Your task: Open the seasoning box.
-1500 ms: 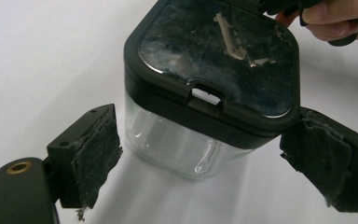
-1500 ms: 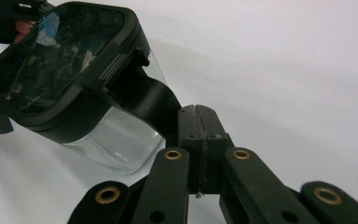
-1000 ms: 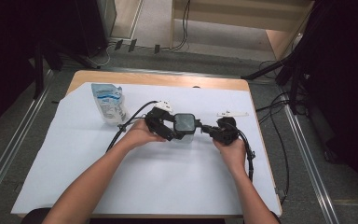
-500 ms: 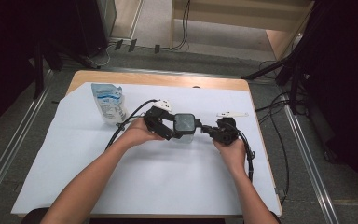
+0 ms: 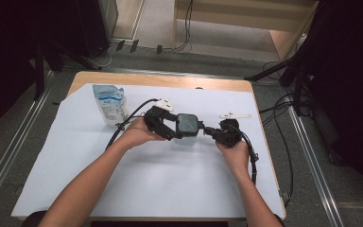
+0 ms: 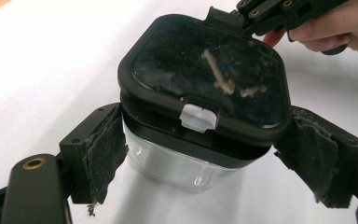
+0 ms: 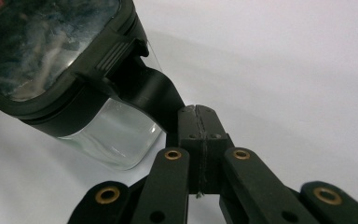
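Clear container (image 6: 177,163), black lid (image 6: 205,74), btwn tools

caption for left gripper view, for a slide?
Left claw straddling clear container with black lid; right claw pinches its handle.

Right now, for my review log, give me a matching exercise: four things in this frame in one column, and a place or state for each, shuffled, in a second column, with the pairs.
Things:
1. left gripper
2. right gripper
3. pouch
4. container

Places or states:
A. standing apart on the table's far left
B. shut on the black tab at the lid's edge
C. clear body under a black lid, between both grippers
D. foam pads either side of the clear body

Pairs: 1-D, 2-B, 3-A, 4-C
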Demonstrator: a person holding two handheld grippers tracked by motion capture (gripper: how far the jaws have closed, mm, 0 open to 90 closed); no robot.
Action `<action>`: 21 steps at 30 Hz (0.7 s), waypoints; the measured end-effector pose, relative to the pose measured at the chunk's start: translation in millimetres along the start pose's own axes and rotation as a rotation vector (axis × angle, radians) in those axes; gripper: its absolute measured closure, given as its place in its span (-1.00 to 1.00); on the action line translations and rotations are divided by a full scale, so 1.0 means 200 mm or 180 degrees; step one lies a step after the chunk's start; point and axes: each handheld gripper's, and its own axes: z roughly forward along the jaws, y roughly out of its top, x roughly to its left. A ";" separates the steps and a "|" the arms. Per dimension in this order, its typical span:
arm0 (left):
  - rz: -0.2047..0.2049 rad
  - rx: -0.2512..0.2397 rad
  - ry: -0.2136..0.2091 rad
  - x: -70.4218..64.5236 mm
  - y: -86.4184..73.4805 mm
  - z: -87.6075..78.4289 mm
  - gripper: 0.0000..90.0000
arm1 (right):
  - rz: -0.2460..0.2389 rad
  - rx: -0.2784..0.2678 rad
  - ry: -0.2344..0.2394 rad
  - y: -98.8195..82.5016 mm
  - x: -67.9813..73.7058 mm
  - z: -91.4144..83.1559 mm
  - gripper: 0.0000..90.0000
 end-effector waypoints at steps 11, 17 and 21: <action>0.0006 0.0012 -0.0037 0.00 0.01 -0.07 -0.38 | 0.0000 -0.0008 0.0033 0.00 0.00 0.00 1.00; 0.0007 0.0033 -0.0048 -0.02 0.02 -0.09 -0.20 | 0.0011 -0.0004 0.0053 0.00 0.00 0.00 1.00; -0.0026 0.0050 -0.0075 -0.02 0.03 -0.11 -0.03 | 0.0011 -0.0008 0.0067 0.01 0.00 0.00 1.00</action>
